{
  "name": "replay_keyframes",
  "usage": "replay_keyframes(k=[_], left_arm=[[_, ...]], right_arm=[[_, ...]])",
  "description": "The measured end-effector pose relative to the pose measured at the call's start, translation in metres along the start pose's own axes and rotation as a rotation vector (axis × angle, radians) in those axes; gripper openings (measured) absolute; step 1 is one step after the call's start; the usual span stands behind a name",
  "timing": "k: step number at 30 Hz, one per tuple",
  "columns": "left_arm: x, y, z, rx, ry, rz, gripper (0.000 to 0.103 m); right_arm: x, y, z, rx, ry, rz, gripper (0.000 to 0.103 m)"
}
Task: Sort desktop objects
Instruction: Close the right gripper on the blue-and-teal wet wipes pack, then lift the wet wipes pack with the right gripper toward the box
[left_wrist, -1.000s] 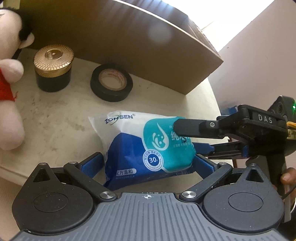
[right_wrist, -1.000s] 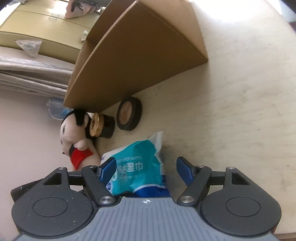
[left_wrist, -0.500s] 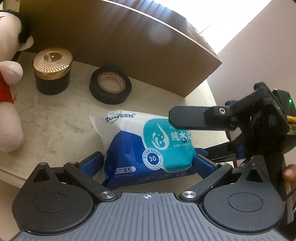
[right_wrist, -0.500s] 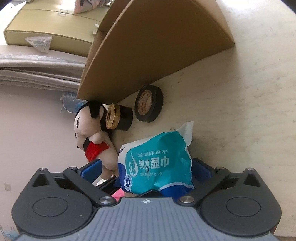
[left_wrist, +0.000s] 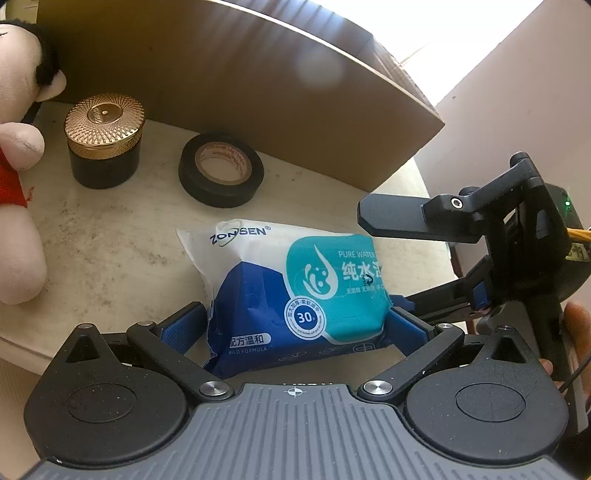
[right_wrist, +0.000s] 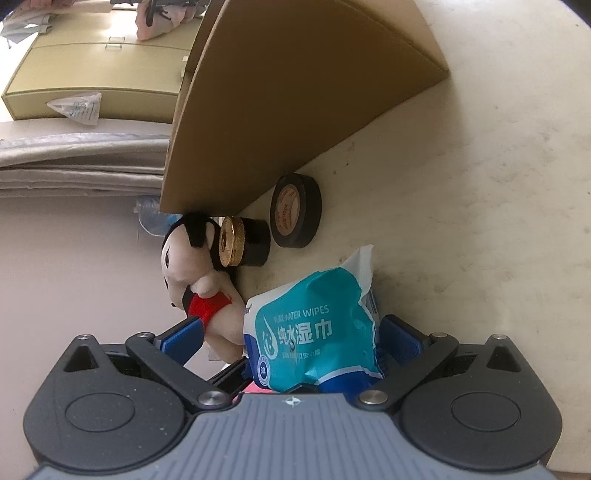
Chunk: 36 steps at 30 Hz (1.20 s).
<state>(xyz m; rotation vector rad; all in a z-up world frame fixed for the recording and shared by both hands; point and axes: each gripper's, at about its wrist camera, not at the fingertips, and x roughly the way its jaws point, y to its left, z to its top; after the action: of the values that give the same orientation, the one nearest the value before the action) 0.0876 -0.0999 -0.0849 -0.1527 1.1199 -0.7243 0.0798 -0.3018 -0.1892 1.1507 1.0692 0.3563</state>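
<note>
A blue and teal pack of wet wipes (left_wrist: 295, 291) lies at the near table edge between the fingers of my left gripper (left_wrist: 295, 325), whose jaws stand wide and touch its sides. My right gripper (right_wrist: 291, 339) comes in from the right side, open, with the pack (right_wrist: 314, 332) between its jaws; its upper finger (left_wrist: 406, 221) hovers above the pack's right end. A black tape roll (left_wrist: 221, 174), a black jar with a gold lid (left_wrist: 104, 140) and a plush doll (left_wrist: 18, 184) sit behind on the table.
A large cardboard box (left_wrist: 240, 92) stands along the back of the beige table (left_wrist: 110, 240), close behind the tape and jar. The table's near edge runs just under my left gripper. A cabinet (right_wrist: 92, 74) shows beyond the box.
My right gripper's upper finger has lifted off the pack and swung to the right and up; its jaws opened wider. The pack and my left gripper stayed nearly in place.
</note>
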Motion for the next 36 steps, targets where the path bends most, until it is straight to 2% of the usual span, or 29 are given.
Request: replay_keyframes(k=[11, 24, 29, 31, 32, 36], left_arm=[[-0.001, 0.001, 0.000, 0.008, -0.003, -0.002, 0.103], [-0.001, 0.003, 0.000, 0.016, -0.002, -0.005, 0.103], [-0.001, 0.002, -0.002, 0.017, -0.008, -0.006, 0.103], [0.000, 0.002, -0.002, 0.016, -0.011, -0.005, 0.103], [0.000, 0.002, -0.002, 0.017, -0.012, -0.005, 0.103], [-0.001, 0.002, -0.002, 0.018, -0.012, -0.004, 0.103]], right_arm=[[0.000, -0.003, 0.003, 0.028, 0.006, 0.003, 0.103], [0.002, 0.010, -0.005, -0.075, -0.011, -0.046, 0.103], [0.000, 0.018, -0.009, -0.130, -0.019, -0.109, 0.094], [-0.002, 0.018, -0.010, -0.138, -0.023, -0.137, 0.082], [-0.004, 0.017, -0.010, -0.139, -0.024, -0.148, 0.080], [-0.006, 0.018, -0.013, -0.173, -0.033, -0.172, 0.076]])
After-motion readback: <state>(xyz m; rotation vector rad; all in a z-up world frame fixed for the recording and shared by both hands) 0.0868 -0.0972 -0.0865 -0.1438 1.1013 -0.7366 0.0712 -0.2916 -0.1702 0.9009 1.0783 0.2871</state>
